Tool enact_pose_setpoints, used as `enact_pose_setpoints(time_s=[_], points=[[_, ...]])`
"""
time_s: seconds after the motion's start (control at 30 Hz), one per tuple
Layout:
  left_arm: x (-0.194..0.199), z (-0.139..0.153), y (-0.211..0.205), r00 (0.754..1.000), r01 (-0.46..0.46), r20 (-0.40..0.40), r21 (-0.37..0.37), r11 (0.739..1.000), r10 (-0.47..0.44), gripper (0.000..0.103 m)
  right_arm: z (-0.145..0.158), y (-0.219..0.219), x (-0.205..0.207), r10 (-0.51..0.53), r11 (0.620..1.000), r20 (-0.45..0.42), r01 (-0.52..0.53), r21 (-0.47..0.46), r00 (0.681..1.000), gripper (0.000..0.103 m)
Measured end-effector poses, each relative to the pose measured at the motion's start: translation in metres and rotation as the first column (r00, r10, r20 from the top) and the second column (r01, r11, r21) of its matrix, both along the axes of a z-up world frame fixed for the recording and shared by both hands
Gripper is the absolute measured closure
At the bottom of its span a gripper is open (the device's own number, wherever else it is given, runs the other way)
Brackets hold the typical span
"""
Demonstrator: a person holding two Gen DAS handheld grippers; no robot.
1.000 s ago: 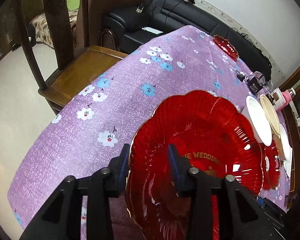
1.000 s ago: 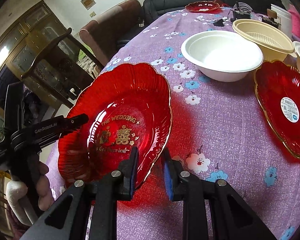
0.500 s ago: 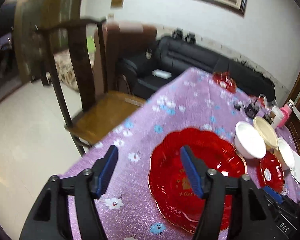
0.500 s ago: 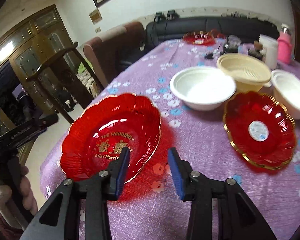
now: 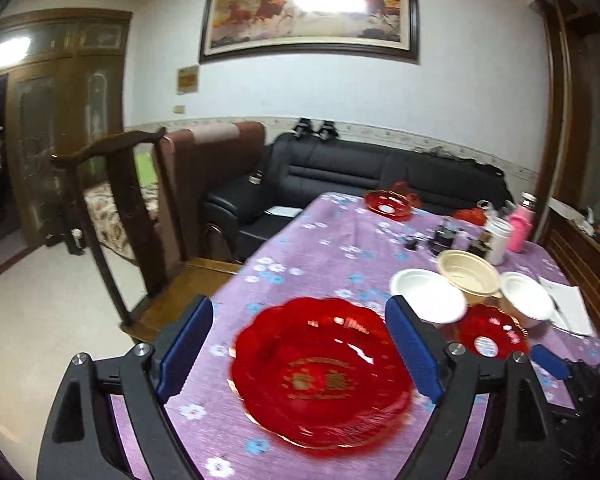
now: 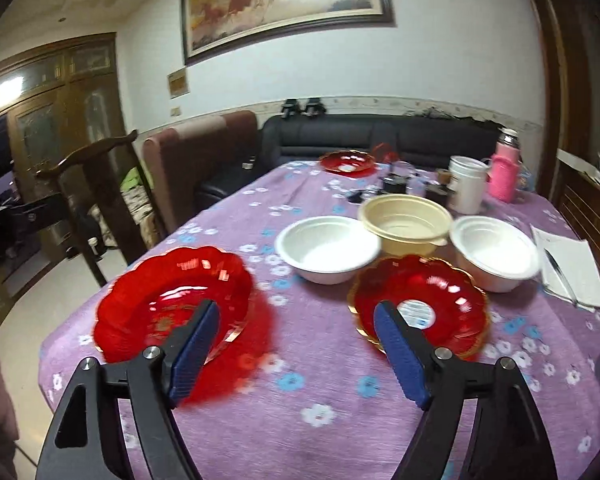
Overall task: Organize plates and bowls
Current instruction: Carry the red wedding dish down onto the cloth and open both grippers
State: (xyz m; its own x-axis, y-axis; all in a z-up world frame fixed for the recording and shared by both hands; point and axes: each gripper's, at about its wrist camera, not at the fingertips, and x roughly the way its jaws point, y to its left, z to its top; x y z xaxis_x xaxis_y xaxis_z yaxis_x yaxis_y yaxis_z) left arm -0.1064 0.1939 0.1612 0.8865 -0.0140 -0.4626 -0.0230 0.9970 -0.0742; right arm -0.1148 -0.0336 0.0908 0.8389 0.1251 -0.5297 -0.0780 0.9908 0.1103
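Left claw (image 5: 300, 344): raised above the near end of the counter (image 5: 324, 248), fingers pointing forward and slightly down toward 12 o'clock. Jaws spread wide, holding nothing, touching nothing. Between the blue pads (image 5: 186, 344) in view lies the large red plate (image 5: 320, 372), flat on the purple flowered cloth, gold lettering in its well.

Right claw (image 6: 296, 344): likewise raised over the near edge, level, aimed toward 12 o'clock. Jaws spread wide, empty, no contact. Its left pad overlaps the large red plate (image 6: 176, 304) in view at 9 o'clock; its right pad overlaps the smaller red plate (image 6: 420, 304) at 3 o'clock. The two plates are well apart.

Count, right wrist view:
- Red plates: 3. Large one at the near left, smaller one with a white sticker at the near right, third red plate (image 6: 346, 162) at the far end near the sofa (image 6: 380, 136).
- White bowls: 2. One white bowl (image 6: 328, 248) just beyond the smaller plate at 11 o'clock, second white bowl (image 6: 494, 252) at its 1 o'clock.
- Beige bowl (image 6: 406, 220): 1, between the white ones and behind them, rim overlapping the left one.

All bowls upright. Motion blur on the near plates.
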Motion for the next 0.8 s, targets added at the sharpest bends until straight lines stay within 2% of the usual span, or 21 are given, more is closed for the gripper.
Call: enact_pose_setpoints(time_s=[0.1,0.27,0.5,0.67,0.8], points=[[0.002,0.0,-0.007,0.999,0.035,-0.026,-0.027,0.999,-0.035,0.015,-0.004,-0.022,0.0,-0.034,0.999,-0.031,0.035,0.032,0.999,0.019],[0.012,-0.003,-0.021,0.991,0.096,-0.094,-0.032,0.995,-0.099,0.014,-0.008,-0.067,-0.001,-0.112,0.992,-0.058,0.115,0.052,0.992,0.019],[0.041,-0.01,-0.024,0.971,0.127,-0.186,-0.128,0.984,-0.15,0.014,-0.012,-0.143,0.009,-0.221,0.956,-0.131,0.241,0.167,0.967,0.019],[0.066,-0.018,-0.031,0.95,0.148,-0.253,-0.157,0.976,-0.185,0.014,-0.009,-0.167,0.02,-0.249,0.937,-0.147,0.277,0.215,0.957,0.019],[0.085,-0.024,-0.04,0.937,0.158,-0.288,-0.157,0.975,-0.198,0.014,-0.012,-0.17,0.034,-0.222,0.93,-0.167,0.26,0.258,0.961,0.019]])
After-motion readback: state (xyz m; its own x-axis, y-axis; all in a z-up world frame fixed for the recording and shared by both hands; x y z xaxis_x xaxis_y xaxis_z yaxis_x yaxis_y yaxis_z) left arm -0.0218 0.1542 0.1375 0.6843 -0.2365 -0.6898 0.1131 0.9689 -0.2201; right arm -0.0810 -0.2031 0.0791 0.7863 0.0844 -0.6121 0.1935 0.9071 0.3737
